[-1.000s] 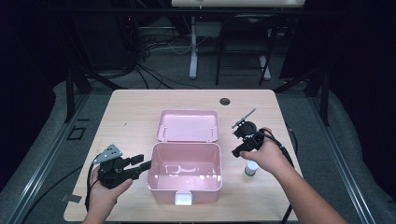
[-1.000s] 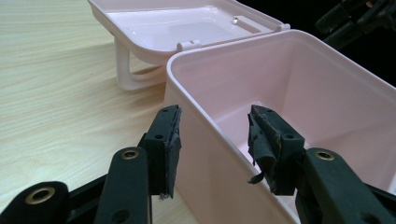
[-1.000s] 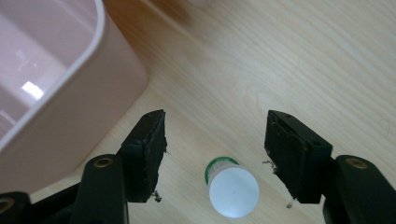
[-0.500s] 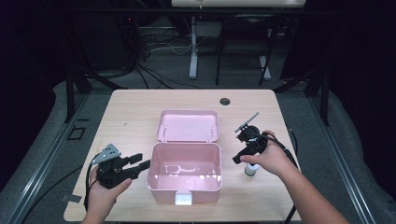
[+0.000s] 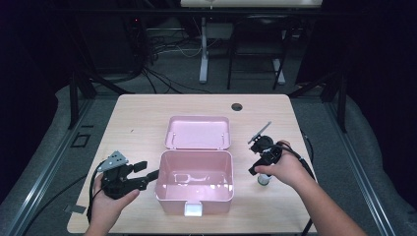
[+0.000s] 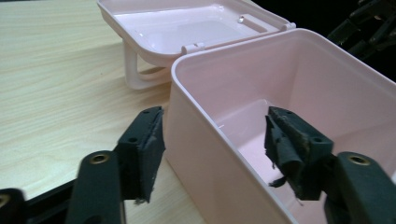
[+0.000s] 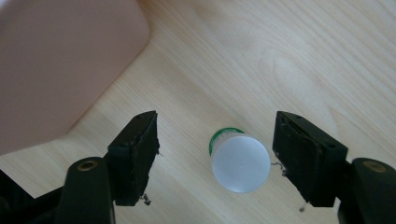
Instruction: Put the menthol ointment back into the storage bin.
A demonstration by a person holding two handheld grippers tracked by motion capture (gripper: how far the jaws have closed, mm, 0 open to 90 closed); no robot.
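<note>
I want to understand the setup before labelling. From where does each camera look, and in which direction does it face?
High view: above the person's side, facing forward and down on the table; both forearms, left gripper, right gripper.
Left gripper view: on that gripper, along open jaws astride the pink box wall.
Right gripper view: looking down, open jaws around the small bottle.
Shared: box, bottle.

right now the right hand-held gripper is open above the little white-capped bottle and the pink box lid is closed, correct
Not quite: the lid is open, folded back behind the pink box, as the high view shows. The rest holds: the right hand-held gripper stands open above the small white-capped bottle, its jaws either side of it and not touching, as the right gripper view shows.
</note>
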